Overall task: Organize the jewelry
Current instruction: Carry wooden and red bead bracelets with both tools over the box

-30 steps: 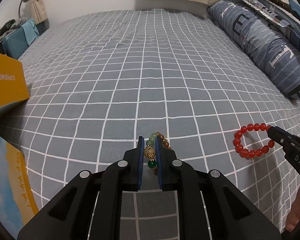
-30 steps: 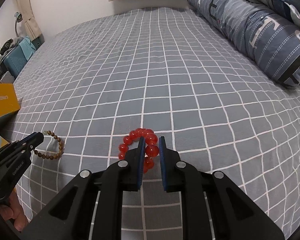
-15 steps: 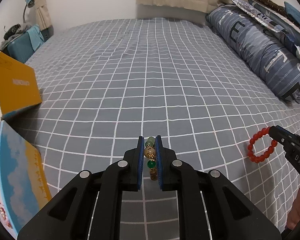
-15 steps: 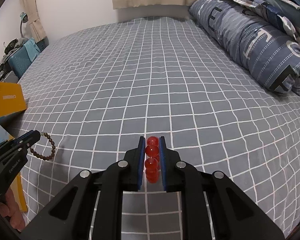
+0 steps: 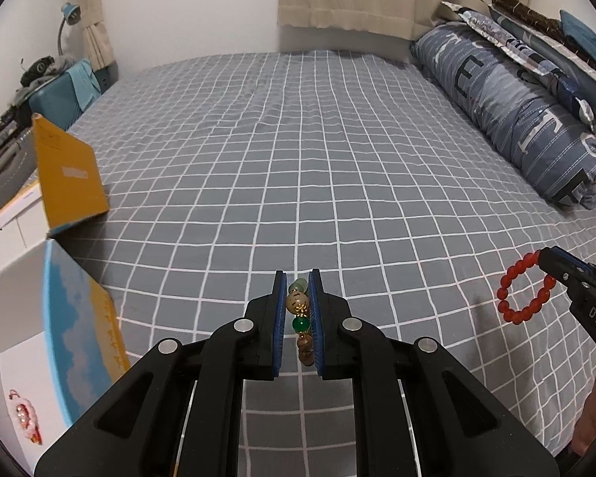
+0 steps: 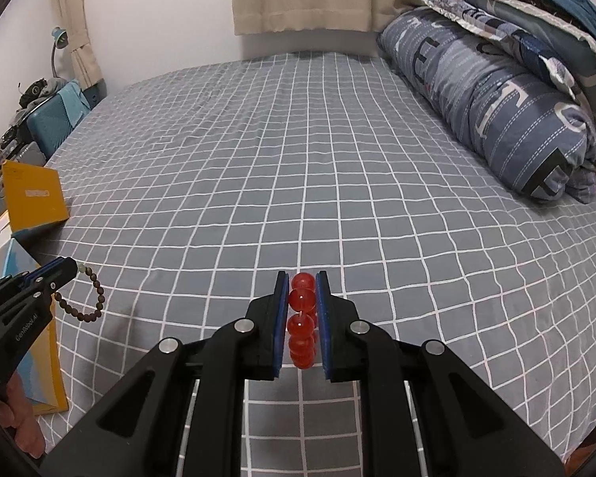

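Observation:
My left gripper [image 5: 298,278] is shut on a brown bead bracelet [image 5: 299,316] with cream, gold and green beads, held above the grey checked bed. The bracelet hangs from it in the right wrist view [image 6: 84,303], where the left gripper [image 6: 70,268] shows at the left. My right gripper [image 6: 302,278] is shut on a red bead bracelet [image 6: 301,320], also held in the air. In the left wrist view that red bracelet [image 5: 523,293] hangs as a ring from the right gripper [image 5: 544,255] at the right edge.
An open white box with a blue and yellow lid [image 5: 79,330] stands at the left and holds a small pink trinket [image 5: 26,417]. A yellow box [image 5: 65,177] lies beyond it. A rolled blue quilt [image 5: 516,107] runs along the bed's right side.
Both grippers have risen from the bed with their bracelets, which lay on the sheet a second ago and now hang free. The white box has come into the left wrist view.

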Demonstrator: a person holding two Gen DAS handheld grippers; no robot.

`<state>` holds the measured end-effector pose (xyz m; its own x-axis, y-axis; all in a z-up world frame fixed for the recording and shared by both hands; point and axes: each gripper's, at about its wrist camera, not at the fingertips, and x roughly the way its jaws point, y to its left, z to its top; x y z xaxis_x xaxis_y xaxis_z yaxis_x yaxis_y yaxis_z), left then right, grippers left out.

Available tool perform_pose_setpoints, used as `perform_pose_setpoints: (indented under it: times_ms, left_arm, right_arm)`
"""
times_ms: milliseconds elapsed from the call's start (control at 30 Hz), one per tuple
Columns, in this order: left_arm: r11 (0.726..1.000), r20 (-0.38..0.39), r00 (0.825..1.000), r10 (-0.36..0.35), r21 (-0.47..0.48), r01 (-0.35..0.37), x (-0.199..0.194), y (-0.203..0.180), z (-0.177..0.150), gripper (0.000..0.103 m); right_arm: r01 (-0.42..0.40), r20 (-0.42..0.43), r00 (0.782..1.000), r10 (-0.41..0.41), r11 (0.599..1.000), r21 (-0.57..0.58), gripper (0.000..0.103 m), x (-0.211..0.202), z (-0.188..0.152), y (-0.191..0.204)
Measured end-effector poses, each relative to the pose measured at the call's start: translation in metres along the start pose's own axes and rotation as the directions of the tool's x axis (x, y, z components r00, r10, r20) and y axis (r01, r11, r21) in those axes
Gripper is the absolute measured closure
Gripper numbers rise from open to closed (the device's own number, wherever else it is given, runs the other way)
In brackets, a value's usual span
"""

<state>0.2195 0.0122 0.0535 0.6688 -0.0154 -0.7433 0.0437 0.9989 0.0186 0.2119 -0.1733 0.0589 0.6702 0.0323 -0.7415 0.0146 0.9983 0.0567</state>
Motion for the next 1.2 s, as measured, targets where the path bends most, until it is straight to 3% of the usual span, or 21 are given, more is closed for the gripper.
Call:
perform_pose_setpoints:
  times_ms: [700,1200]
  left_arm:
    - [0.998,0.065,0.997,0.037,-0.06,-0.033,-0.082,0.047,-0.013,0.092]
    - [0.977,0.089,0.984,0.154,-0.161,-0.139,-0.138,0.136,-0.044,0.092]
  right_arm:
    - [-0.05,0.067,0.996,0.057,0.993,-0.107,0.09,-0.067,0.001,0.078]
    - [-0.173,0.088,0.977,0.196,0.96,-0.218,0.09,-0.101,-0.008,0.185]
